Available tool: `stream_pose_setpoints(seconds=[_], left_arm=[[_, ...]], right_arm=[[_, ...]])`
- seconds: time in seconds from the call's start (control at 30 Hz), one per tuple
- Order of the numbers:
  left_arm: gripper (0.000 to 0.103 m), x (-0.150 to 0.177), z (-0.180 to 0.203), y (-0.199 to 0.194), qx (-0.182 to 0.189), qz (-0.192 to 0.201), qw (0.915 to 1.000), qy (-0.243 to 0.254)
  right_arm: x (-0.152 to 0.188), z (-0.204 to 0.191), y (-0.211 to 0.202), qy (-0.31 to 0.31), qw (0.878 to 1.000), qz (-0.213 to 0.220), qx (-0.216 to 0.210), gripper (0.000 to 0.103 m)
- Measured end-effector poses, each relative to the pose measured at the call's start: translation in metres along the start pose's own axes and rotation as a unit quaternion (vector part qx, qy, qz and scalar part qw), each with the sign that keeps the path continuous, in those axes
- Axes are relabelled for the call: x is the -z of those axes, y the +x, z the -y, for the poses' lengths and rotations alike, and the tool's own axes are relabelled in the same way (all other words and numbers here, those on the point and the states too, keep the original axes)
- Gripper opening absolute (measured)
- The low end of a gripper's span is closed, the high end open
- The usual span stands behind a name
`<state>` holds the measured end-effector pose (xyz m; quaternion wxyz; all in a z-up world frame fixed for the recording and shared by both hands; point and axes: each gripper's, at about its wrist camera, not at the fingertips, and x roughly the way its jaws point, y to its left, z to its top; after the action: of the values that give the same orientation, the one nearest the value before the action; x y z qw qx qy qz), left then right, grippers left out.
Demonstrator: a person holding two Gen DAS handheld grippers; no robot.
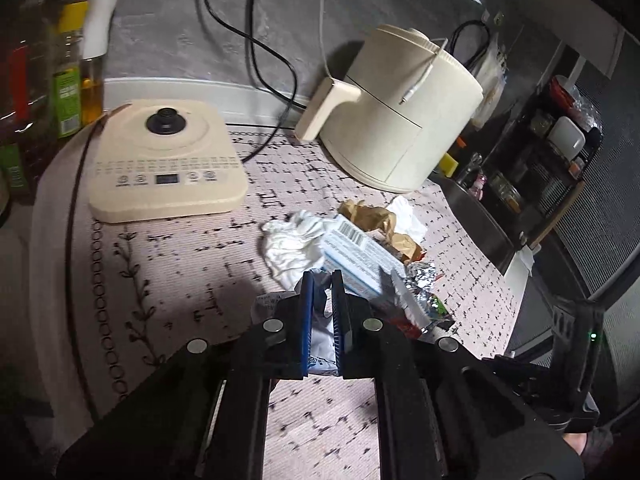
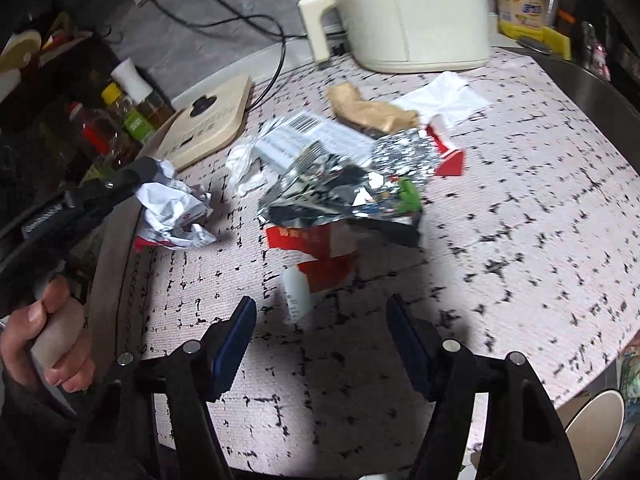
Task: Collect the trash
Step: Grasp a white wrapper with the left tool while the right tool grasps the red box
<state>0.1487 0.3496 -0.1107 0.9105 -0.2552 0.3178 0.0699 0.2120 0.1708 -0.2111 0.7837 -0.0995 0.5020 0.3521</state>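
1. Table (image 2: 520,208): patterned cloth, fills most of both views. The trash pile sits mid-frame in each.
2. Cream appliance with a handle (image 1: 404,108): upright at the back of the table, upper right in the left wrist view, top centre in the right wrist view.
3. Flat cream base with buttons (image 1: 168,160): left of centre in the left wrist view, with bottles (image 1: 72,76) behind it at the upper left edge.
4. Right claw (image 2: 320,332): bottom centre of its view, angled steeply down at the table, jaws apart with nothing between them. It is just short of the pile's near edge.
5. Left claw (image 1: 322,280): bottom centre of its own view, tilted down. Its jaws are clamped on a crumpled white wrapper (image 2: 172,208). The right wrist view shows it at mid-left with the wrapper bunched at its tip, and the person's hand (image 2: 52,344) wraps the grip at lower left.
6. Silver foil bag (image 2: 352,184): centre of the pile, lying on a red-and-white carton (image 2: 320,256).
7. White box with barcode (image 1: 356,256): just beyond the left claw tips, with white tissue (image 1: 292,244) to its left.
8. Brown paper (image 2: 368,112) and a flat white sheet (image 2: 444,96): far side of the pile, near the appliance.
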Motion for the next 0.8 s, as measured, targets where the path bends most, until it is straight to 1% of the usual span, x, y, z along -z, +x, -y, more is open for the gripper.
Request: stream_pose_setpoints(seconds=[0.07,0.23,0.3,0.33,0.37,0.4,0.43,0.47,0.63,0.8], left_arm=[[0.009,0.004,-0.009,-0.007,-0.008,0.002,0.9999,-0.010],[0.009,0.014,-0.023,-0.020,-0.020,0.003,0.9994,-0.028],[0.009,0.018,-0.026,-0.024,-0.023,0.005,0.9992,-0.034],[0.009,0.019,-0.027,-0.025,-0.024,0.005,0.9990,-0.036],[0.009,0.021,-0.027,-0.026,-0.024,0.006,0.9990,-0.038],[0.009,0.022,-0.028,-0.028,-0.023,0.007,0.9989,-0.041],[0.009,0.023,-0.027,-0.028,-0.022,0.007,0.9989,-0.042],[0.009,0.024,-0.026,-0.028,-0.020,0.007,0.9989,-0.042],[0.009,0.025,-0.012,-0.024,-0.004,0.008,0.9993,-0.035],[0.009,0.023,0.012,-0.016,0.015,0.008,0.9997,-0.018]], right_arm=[[-0.001,-0.012,0.007,-0.028,0.999,-0.004,0.024,0.060],[-0.004,-0.019,0.021,-0.042,0.998,-0.013,0.039,0.057],[-0.006,-0.020,0.023,-0.048,0.998,-0.007,0.051,0.048],[-0.007,-0.021,0.024,-0.054,0.997,-0.006,0.056,0.030],[-0.008,-0.022,0.025,-0.058,0.996,-0.007,0.061,0.025],[-0.010,-0.021,0.025,-0.057,0.997,-0.010,0.057,0.023],[-0.010,-0.019,0.024,-0.054,0.997,-0.012,0.052,0.017],[-0.010,-0.019,0.021,-0.055,0.997,-0.011,0.048,0.015],[0.000,-0.015,0.004,-0.060,0.998,-0.012,0.031,0.014],[0.009,-0.007,-0.019,-0.055,0.998,0.001,0.018,0.013]])
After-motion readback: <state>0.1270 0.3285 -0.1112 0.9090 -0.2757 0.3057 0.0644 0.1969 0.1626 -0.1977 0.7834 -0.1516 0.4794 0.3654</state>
